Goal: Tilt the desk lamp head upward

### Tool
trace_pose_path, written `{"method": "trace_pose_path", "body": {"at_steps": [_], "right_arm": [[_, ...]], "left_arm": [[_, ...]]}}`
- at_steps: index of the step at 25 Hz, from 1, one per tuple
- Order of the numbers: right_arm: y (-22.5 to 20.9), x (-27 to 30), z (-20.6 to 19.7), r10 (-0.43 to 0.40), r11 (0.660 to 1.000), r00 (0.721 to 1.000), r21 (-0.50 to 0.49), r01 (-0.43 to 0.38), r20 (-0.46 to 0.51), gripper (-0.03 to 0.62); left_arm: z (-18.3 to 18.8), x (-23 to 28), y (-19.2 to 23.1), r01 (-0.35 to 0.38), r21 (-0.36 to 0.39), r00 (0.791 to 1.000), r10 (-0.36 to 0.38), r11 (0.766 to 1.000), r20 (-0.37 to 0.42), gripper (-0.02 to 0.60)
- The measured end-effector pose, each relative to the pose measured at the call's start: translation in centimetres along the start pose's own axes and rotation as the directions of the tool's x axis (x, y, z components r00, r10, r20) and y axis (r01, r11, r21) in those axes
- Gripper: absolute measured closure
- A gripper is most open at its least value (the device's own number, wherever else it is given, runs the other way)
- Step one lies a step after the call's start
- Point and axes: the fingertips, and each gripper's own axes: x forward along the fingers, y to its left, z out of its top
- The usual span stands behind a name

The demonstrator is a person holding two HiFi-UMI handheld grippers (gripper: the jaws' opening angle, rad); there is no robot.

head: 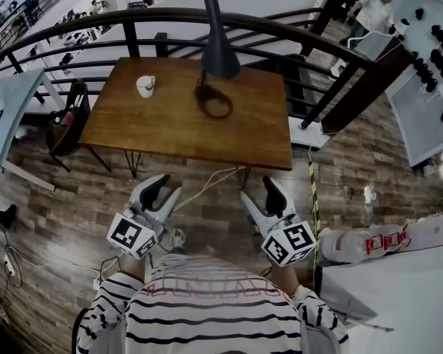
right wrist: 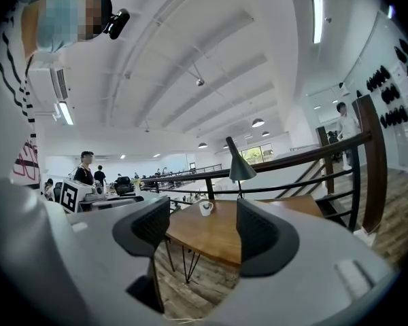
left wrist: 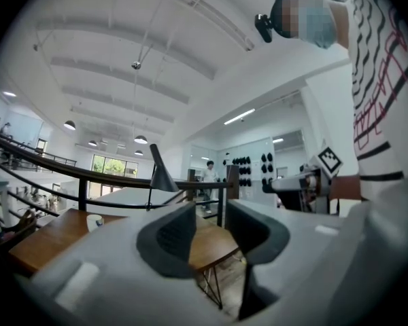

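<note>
The black desk lamp (head: 220,46) stands at the far edge of the wooden table (head: 170,135), its cone head pointing down over its ring-shaped base (head: 214,102). Both grippers hang in front of the table, over the floor and well short of the lamp. My left gripper (head: 168,186) is open with nothing between its fingers. My right gripper (head: 257,190) is open and empty too. The left gripper view shows the lamp (left wrist: 162,175) far beyond the left gripper (left wrist: 211,233). In the right gripper view the lamp (right wrist: 240,165) stands behind the right gripper (right wrist: 204,233).
A white mug (head: 145,86) sits on the table left of the lamp. A black railing (head: 133,21) runs behind the table. A chair with a bag (head: 66,120) stands at the left. A white table (head: 399,286) is at my right, and a person (head: 373,9) stands far right.
</note>
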Motion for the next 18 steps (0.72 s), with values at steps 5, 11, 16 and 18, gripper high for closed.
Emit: {"method": "trace_pose_path", "body": {"at_steps": [5,11,16,18], "right_arm": [[0.0,4.4,-0.3,-0.007,1.000,1.000,0.014,0.007,-0.016,0.287],[-0.2,9.4,0.8,-0.015,1.000,1.000,0.017,0.015,-0.015,0.284],[0.4,13.7,1.6,-0.038,0.999,0.999,0.021,0.038,-0.003,0.284],[0.4,15.1,1.8,-0.053,0.998,0.999,0.023,0.053,0.001,0.284]], "left_arm": [[-0.6,0.6,4.1,0.005,-0.006,1.000,-0.005,1.000,-0.009,0.422],[-0.2,1.5,9.2,0.011,-0.014,1.000,-0.011,1.000,-0.019,0.411],[0.4,1.9,13.8,0.037,-0.015,0.999,-0.037,0.999,-0.026,0.410],[0.5,2.4,15.4,0.058,-0.010,0.998,-0.058,0.998,-0.027,0.410]]}}
